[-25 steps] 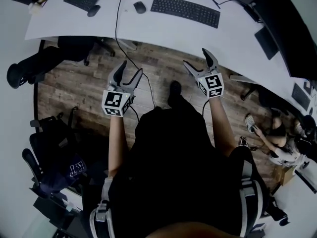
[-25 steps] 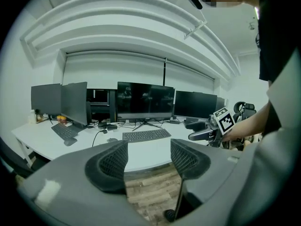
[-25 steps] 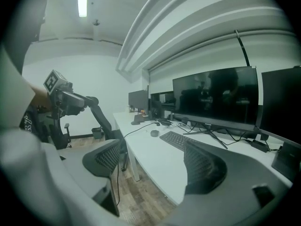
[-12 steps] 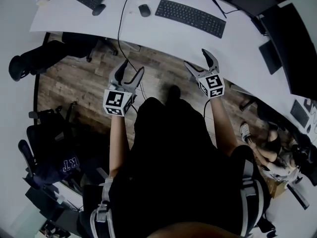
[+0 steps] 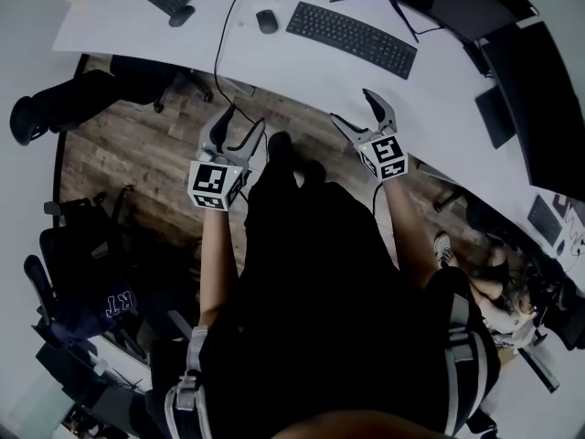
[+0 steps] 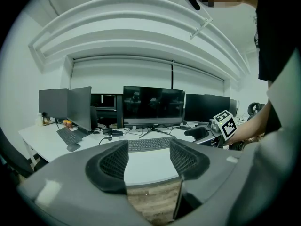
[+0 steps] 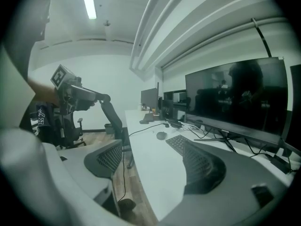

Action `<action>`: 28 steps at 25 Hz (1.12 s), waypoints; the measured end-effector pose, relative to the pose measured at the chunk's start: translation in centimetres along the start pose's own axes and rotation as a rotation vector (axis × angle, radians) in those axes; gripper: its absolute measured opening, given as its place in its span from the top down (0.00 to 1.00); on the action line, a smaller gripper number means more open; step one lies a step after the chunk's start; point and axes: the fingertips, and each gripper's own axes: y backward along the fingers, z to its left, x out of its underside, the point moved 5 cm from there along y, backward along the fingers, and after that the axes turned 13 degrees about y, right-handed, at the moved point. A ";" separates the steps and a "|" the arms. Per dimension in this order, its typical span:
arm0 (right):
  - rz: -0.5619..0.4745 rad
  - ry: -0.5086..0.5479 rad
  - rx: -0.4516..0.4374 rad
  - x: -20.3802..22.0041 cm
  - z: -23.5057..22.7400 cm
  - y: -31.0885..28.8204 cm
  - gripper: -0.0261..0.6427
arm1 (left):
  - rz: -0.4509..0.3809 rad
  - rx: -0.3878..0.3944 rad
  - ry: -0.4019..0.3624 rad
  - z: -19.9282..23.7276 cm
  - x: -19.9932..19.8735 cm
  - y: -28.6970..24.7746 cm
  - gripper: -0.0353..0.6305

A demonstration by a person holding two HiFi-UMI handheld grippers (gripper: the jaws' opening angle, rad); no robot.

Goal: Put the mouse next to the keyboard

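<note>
reaching is the step in hand, i judge: both tools hang over the wood floor (image 5: pixel 155 154), short of the white desk (image 5: pixel 302 67). the left gripper (image 5: pixel 243 122) has its jaws apart with nothing between them. the right gripper (image 5: pixel 352 106) is empty too, jaws wide though they have just been closing a touch. farther on, the mouse (image 5: pixel 266 21) lies on the desk near the left end of the keyboard (image 5: pixel 352 27), a gap between them. a dark cable (image 5: pixel 218 44) runs just left of the mouse. best to keep the jaws wide, come in low over the desk edge, straddle the mouse's sides squarely and stay clear of that cable.
</note>
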 end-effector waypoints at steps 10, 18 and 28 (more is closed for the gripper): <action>0.013 0.021 -0.029 0.0 -0.9 -2.6 0.40 | -0.013 0.002 0.002 2.4 -0.6 -2.3 0.54; 0.026 0.005 -0.026 0.2 -1.7 -5.9 0.40 | 0.001 0.017 0.002 5.4 -1.0 -4.9 0.55; 0.047 -0.030 -0.028 -1.3 -2.4 -11.5 0.40 | 0.041 0.030 0.020 10.7 -2.2 -7.2 0.55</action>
